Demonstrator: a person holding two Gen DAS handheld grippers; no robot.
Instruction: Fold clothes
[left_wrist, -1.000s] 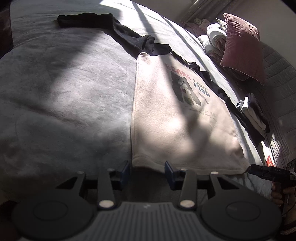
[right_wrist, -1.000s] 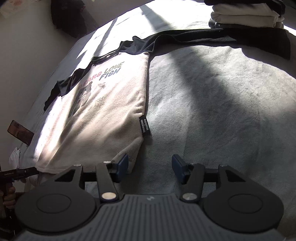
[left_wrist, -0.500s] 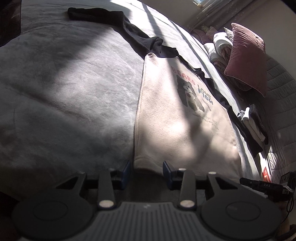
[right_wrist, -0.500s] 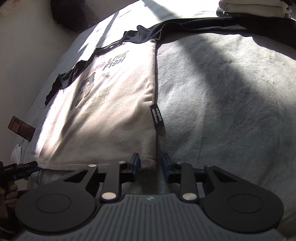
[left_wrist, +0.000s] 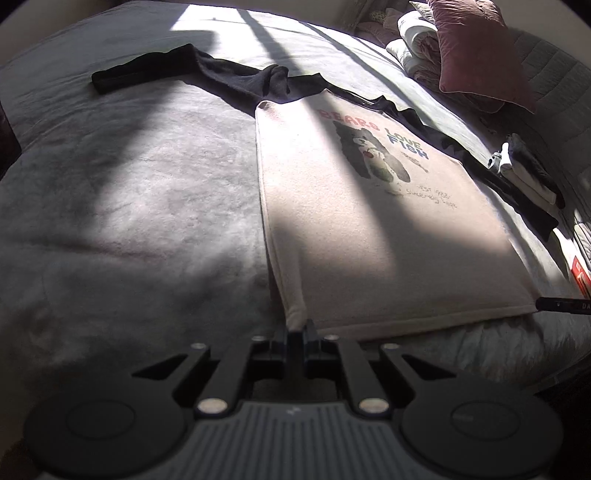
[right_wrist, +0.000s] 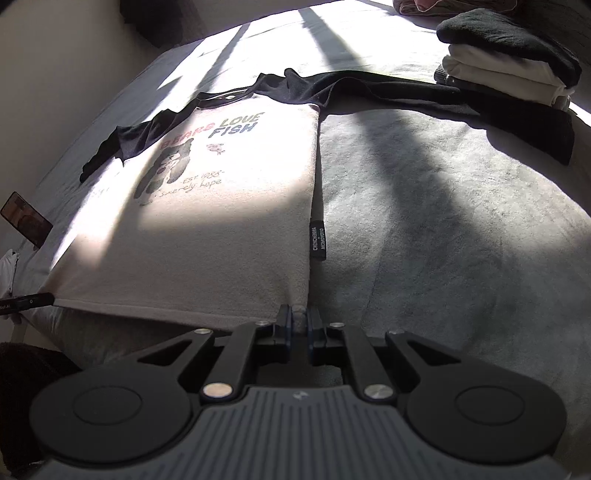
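Now both grippers' fingers (left_wrist: 312, 334) (right_wrist: 282, 317) have closed, pinching the shirt (left_wrist: 369, 229) hem corners.

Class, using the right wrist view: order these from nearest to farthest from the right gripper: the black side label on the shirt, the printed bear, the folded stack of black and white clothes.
1. Black woven side label, just ahead of the right gripper, on the cream shirt's edge.
2. Printed dark bear, farther up and left, mid-shirt.
3. Folded stack of black and white clothes, far upper right.
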